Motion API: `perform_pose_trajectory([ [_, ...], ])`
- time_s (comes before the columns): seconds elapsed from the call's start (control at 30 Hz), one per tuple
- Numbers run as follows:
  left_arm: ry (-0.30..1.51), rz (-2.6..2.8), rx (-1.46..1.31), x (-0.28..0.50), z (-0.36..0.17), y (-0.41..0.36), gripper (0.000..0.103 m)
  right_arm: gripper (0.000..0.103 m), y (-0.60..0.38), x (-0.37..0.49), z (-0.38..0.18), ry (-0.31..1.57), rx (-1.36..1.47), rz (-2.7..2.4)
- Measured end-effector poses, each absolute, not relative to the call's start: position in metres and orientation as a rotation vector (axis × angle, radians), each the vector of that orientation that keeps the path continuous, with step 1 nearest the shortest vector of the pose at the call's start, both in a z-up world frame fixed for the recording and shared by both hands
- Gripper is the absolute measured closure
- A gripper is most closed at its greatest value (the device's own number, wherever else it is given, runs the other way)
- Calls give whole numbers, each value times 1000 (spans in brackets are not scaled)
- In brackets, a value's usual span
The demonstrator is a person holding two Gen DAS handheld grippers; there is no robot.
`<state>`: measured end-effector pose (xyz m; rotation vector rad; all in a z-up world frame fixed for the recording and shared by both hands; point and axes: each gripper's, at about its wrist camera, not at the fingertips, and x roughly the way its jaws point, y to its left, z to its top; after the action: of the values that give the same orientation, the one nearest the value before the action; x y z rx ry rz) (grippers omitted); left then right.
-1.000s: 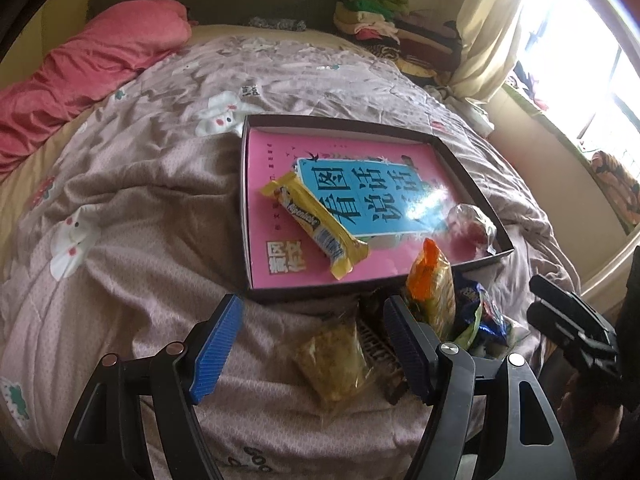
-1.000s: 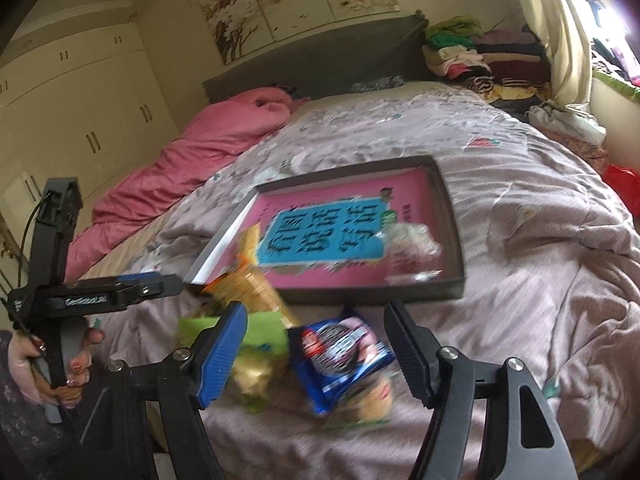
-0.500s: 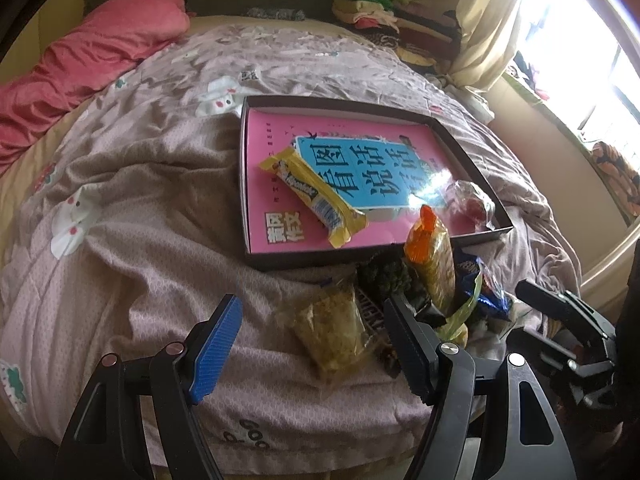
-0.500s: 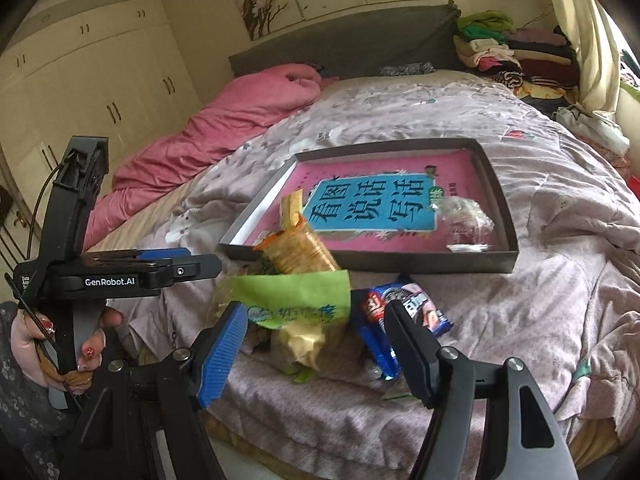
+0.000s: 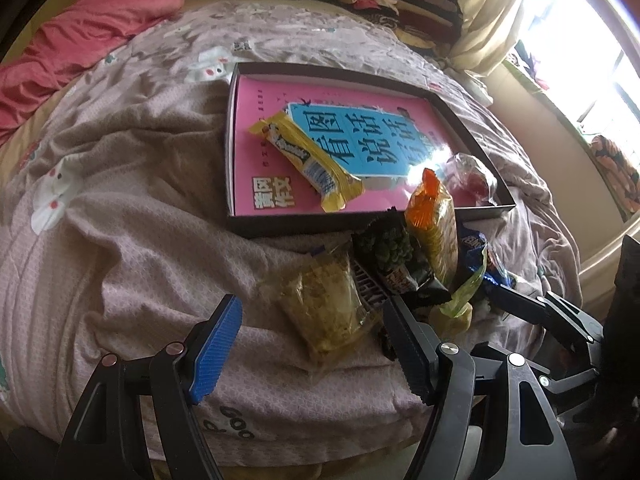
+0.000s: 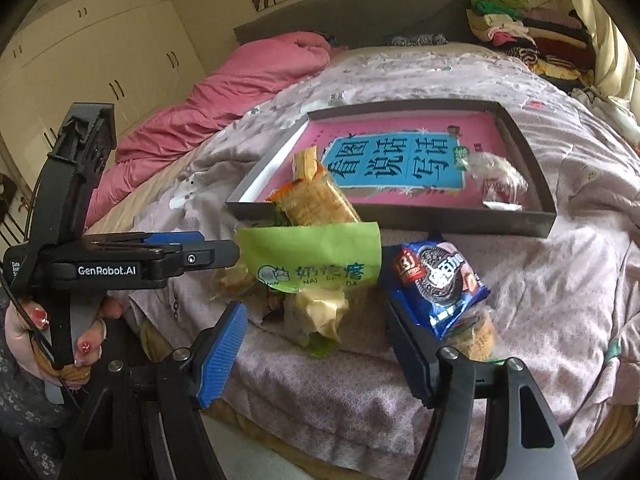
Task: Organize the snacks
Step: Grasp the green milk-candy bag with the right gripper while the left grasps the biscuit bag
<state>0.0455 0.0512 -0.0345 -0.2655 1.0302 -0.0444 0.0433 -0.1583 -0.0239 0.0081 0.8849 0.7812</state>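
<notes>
A wide bed covered by a wrinkled mauve quilt with white rabbit prints is carrying everything. A shallow dark rectangular cardboard tray is lying flat on the quilt, with a heap of loose crinkly snack packets sitting just beside its near wall. A crumpled pink duvet is lying along the far side, and folded clothes are piled near the headboard.

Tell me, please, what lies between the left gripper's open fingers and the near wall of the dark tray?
In the left wrist view, a clear yellowish snack bag lies on the quilt between the left gripper and the tray.
</notes>
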Motion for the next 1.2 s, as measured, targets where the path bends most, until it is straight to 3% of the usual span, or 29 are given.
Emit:
perform_pose_trajectory([
  [0.53, 1074, -70, -353, 58, -55, 52, 28, 33, -139, 50, -40, 912, -30, 778],
  [1.0, 1094, -95, -397, 64, -60, 46, 44, 66, -134, 55, -45, 895, -54, 792],
  [1.2, 1094, -100, -442, 64, -64, 53, 51, 69, -136, 55, -43, 890, -40, 804],
])
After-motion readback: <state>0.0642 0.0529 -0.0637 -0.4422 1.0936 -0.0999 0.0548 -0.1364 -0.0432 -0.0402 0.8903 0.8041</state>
